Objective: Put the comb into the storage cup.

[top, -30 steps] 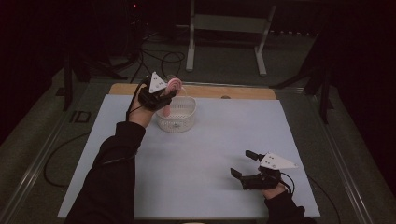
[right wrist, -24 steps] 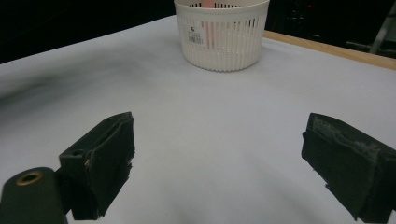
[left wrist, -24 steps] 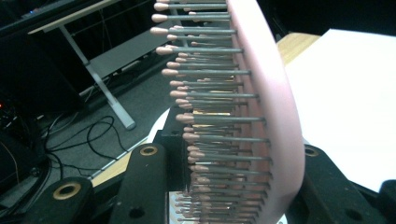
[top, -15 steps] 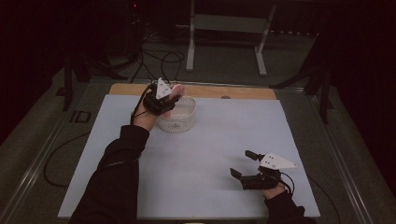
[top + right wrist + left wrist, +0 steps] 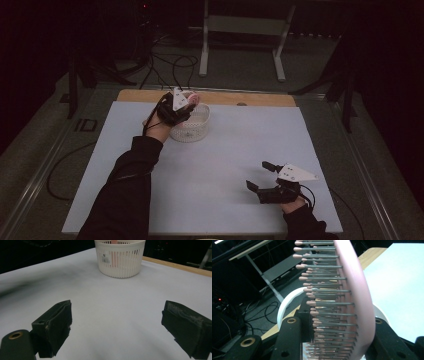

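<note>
Overhead, pale blue mat [image 5: 210,165] covers table; dark room, floor cables [image 5: 170,62].

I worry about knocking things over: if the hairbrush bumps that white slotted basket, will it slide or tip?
The white basket looks like thin slotted plastic, so it is probably light and would likely slide on the smooth table. It is wide and low, so tipping seems unlikely. The pink hairbrush in the left tongs looks stiff, so a bump would carry through.

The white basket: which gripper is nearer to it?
Left. The left gripper, shut on a pink hairbrush, hangs over the white basket; the right gripper sits open, well off at the table's near edge.
</note>
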Tool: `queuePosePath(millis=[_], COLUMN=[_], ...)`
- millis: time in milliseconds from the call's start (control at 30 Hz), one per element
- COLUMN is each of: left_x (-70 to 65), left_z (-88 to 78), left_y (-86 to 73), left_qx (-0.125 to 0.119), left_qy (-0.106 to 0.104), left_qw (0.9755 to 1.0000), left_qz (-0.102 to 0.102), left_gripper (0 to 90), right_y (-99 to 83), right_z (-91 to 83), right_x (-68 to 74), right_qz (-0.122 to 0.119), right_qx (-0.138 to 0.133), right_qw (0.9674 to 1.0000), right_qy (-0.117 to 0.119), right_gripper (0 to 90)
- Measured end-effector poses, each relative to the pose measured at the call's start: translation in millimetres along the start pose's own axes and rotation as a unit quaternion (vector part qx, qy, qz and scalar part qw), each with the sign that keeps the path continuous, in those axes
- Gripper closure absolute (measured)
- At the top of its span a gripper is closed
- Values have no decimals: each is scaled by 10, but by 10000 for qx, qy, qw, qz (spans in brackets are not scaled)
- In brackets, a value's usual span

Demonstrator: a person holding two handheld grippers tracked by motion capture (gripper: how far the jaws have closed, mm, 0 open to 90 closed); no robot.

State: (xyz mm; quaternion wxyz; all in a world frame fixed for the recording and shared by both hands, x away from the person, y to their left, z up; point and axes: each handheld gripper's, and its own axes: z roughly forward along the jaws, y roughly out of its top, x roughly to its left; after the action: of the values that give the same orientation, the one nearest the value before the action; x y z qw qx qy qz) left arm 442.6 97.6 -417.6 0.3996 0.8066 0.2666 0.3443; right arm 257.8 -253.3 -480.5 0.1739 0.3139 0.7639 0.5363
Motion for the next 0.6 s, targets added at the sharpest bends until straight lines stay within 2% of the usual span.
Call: queuePosePath(millis=[167,333,367,400,500,600], left_x=[-70,-182,-182,-224,-275,-310], left_z=[21,57,57,69,89,106], left_y=[24,62,62,75,91,98], left_qx=[52,148,148,183,235,263], left_qy=[24,-28,-28,-29,-66,-117], left_qw=[9999,9989,9989,9981,9969,9965], left_qz=[159,447,447,586,750,783], left_gripper=[644,642,641,641,639,636], right_y=[2,5,5,4,3,7], right_z=[-1,-6,-6,-6,-6,-9], right_x=[1,1,1,0,-5,-3], right_qz=[8,6,6,5,6,21], right_qx=[-10,-3,-3,-7,-13,-15], right_qw=[10000,10000,10000,10000,10000,10000], right_qy=[2,-7,-7,-7,-14,-16], right_gripper=[94,94,94,94,94,94])
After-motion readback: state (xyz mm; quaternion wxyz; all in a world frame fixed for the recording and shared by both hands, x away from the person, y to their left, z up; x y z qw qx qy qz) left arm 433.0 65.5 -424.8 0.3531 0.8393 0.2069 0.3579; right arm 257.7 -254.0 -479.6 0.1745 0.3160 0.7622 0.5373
